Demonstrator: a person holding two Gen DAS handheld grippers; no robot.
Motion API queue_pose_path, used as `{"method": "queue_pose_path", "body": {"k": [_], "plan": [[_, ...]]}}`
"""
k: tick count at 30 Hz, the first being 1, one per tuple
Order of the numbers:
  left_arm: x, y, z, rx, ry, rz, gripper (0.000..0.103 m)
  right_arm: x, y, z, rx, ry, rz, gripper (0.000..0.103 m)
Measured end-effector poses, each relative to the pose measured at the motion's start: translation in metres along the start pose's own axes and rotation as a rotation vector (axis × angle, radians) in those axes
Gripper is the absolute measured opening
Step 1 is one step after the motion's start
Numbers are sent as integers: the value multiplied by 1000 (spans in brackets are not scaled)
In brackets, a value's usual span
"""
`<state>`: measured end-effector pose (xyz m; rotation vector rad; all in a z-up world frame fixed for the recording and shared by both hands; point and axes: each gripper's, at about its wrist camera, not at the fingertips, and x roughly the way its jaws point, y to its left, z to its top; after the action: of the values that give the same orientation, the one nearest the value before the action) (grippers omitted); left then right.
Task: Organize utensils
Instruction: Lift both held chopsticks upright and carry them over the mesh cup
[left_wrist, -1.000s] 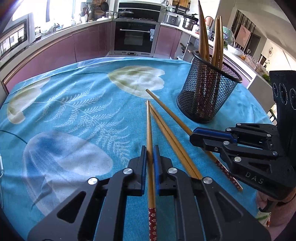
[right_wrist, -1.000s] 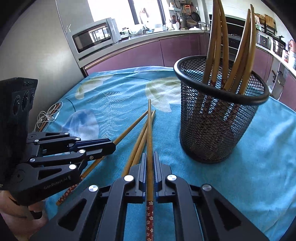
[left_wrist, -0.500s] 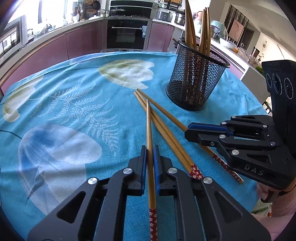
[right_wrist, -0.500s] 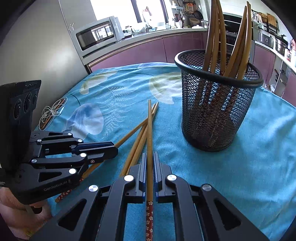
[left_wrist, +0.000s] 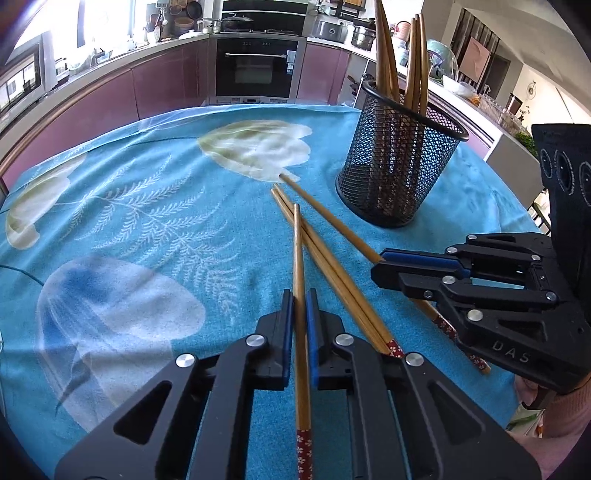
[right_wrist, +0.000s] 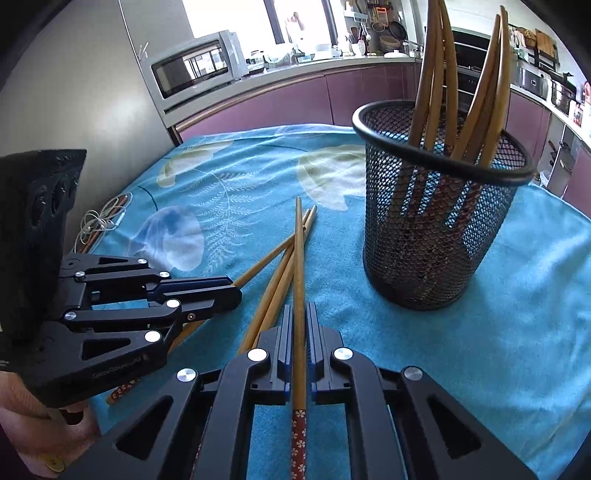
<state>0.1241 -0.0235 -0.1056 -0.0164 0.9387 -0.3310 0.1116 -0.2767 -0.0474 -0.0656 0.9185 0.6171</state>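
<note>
My left gripper (left_wrist: 299, 301) is shut on a wooden chopstick (left_wrist: 298, 258) with a red flowered end, held above the table. My right gripper (right_wrist: 299, 314) is shut on another such chopstick (right_wrist: 297, 266). A pair of chopsticks (left_wrist: 325, 258) and one more chopstick (left_wrist: 332, 225) lie on the blue cloth below. The pair also shows in the right wrist view (right_wrist: 277, 291). A black mesh cup (left_wrist: 399, 166) holding several chopsticks stands to the right and is close ahead in the right wrist view (right_wrist: 436, 221). Each gripper shows in the other's view: right (left_wrist: 384, 271), left (right_wrist: 229, 291).
The table wears a blue floral cloth (left_wrist: 147, 221). A white cable (right_wrist: 99, 223) lies at its left edge. Kitchen counters, an oven (left_wrist: 258, 70) and a microwave (right_wrist: 195, 70) stand beyond the table.
Both grippers drew back and lifted slightly with their chopsticks. The mesh cup now sits farther off in the left wrist view. The chopsticks on the cloth have not moved.
</note>
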Motion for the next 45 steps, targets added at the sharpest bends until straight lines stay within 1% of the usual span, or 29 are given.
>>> {"method": "queue_pose_path", "body": {"k": [7,14,23,31,33,39,45], "plan": [[-16,-3,1,-1,-32,-23,7,-23,0,2,0,-51,21,6],[-46,-8,11,-4,-94,-115,7,-53,1,3,1,-126,27,6],[-87,-14,24,4,-173,-211,7,-91,-11,10,25,-229,15,6],[-115,-14,32,3,-236,-258,7,-113,-18,21,24,-298,1,6],[-121,-13,35,3,-251,-259,7,-118,-19,25,22,-314,-4,6],[-132,-10,42,-12,-288,-282,7,-128,-26,35,25,-349,-6,6],[-138,-9,60,-20,-332,-289,7,-137,-27,43,18,-378,-16,6]]}}
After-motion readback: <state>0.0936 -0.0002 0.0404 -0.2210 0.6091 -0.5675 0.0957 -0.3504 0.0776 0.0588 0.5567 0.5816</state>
